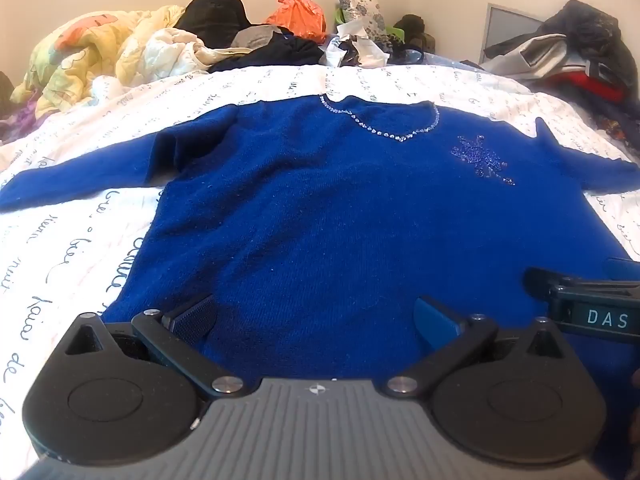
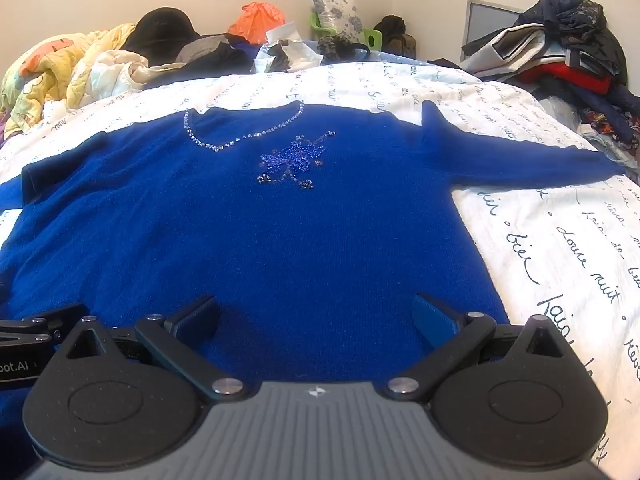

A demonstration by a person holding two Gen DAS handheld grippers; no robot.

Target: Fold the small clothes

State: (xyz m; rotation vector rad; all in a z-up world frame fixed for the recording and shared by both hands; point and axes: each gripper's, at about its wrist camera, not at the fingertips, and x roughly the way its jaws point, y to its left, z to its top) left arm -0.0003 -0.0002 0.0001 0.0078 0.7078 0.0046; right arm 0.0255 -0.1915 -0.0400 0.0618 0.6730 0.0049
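A royal-blue knit sweater [image 1: 320, 208] lies flat, front up, on the white bedspread, with a beaded neckline [image 1: 384, 130] and a sequin butterfly [image 1: 482, 160]. It also shows in the right wrist view [image 2: 256, 232], with its right sleeve [image 2: 520, 160] spread out. My left gripper [image 1: 314, 318] is open and empty, over the sweater's bottom hem on the left side. My right gripper [image 2: 316, 316] is open and empty, over the hem on the right side; it also shows at the right edge of the left wrist view [image 1: 592, 308].
The white bedspread [image 2: 560, 248] has dark handwriting print. A yellow quilt [image 1: 80, 56], dark clothes [image 1: 280, 52] and an orange bag [image 1: 296, 12] are piled at the far side. A heap of clothes [image 2: 568, 48] lies at the far right.
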